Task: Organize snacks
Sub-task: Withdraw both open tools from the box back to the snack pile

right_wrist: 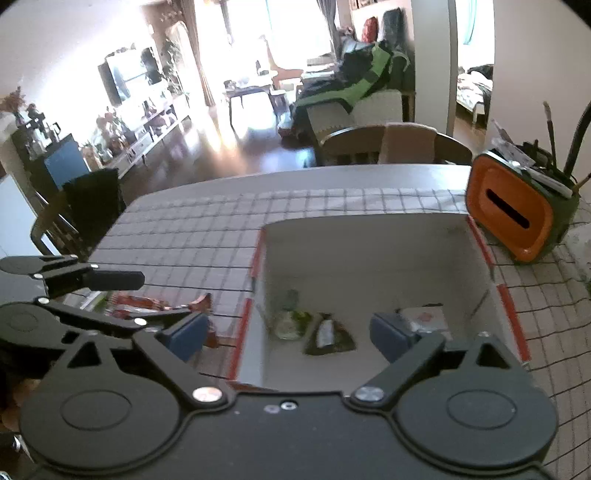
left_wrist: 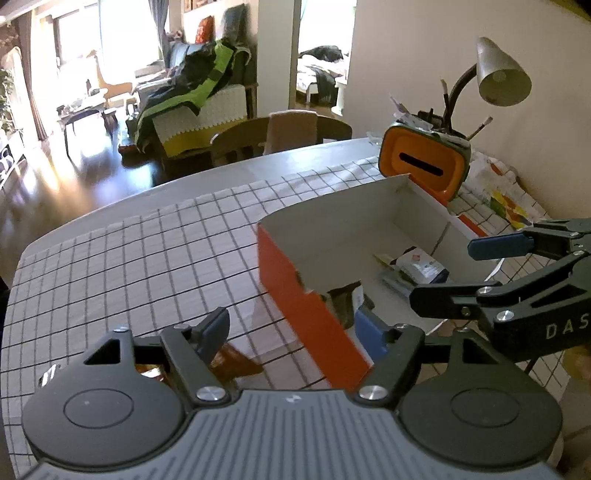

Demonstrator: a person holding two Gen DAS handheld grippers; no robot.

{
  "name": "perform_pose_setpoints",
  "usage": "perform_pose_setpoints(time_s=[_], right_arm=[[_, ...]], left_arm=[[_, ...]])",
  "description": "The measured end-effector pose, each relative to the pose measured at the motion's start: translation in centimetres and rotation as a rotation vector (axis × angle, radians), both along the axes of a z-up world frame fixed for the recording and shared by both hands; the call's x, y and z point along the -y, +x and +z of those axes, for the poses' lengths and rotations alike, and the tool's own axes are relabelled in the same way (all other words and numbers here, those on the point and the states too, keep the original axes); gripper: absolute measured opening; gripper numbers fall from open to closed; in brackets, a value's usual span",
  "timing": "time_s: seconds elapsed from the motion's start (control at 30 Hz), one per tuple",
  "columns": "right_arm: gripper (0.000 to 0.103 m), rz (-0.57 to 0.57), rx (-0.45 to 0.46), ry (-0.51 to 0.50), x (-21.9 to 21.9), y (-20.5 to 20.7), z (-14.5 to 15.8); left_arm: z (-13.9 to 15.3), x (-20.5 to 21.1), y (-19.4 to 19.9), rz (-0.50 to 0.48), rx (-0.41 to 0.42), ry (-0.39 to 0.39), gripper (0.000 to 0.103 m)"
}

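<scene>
Snack sorting, midway: both grippers spread wide and empty at the orange-sided box (right_wrist: 373, 258).

The right gripper (right_wrist: 291, 332) hovers above the box's near end; the left gripper (left_wrist: 291, 328) straddles its left wall. Count: one box; at least three packets inside, namely a greenish one (right_wrist: 290, 323), a dark one (right_wrist: 328, 336) and a white one (right_wrist: 424, 317); one red packet (right_wrist: 147, 304) lies on the cloth, left of the box. The next move probably calls for closing the left gripper on it.

Beyond my fingers, daylight from the windows (right_wrist: 295, 22) blows out white and glares off the floor (right_wrist: 207, 147); edges bend, and everything looks soft.
</scene>
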State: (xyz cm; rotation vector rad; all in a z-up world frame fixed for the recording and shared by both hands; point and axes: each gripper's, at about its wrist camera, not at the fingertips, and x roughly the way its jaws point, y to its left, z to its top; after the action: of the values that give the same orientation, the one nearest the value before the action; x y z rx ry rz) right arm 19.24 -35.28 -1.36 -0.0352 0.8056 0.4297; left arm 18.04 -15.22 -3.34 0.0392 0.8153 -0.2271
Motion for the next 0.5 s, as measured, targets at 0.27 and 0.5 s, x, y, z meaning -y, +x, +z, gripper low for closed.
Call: perform_pose_setpoints(time_s=[0.27,0.5], right_arm=[[0.101,0.05,0.008,0.021,-4.1,-2.2,-0.4],[0.103,0.085,0.016,0.035,-8.2,-4.0,-0.9]], left_arm=[[-0.2,-4.2,-3.4,0.025,0.029,0.012,0.084],[-0.9,-8.9,-5.9,0.073,0.023,-0.011,0.085]])
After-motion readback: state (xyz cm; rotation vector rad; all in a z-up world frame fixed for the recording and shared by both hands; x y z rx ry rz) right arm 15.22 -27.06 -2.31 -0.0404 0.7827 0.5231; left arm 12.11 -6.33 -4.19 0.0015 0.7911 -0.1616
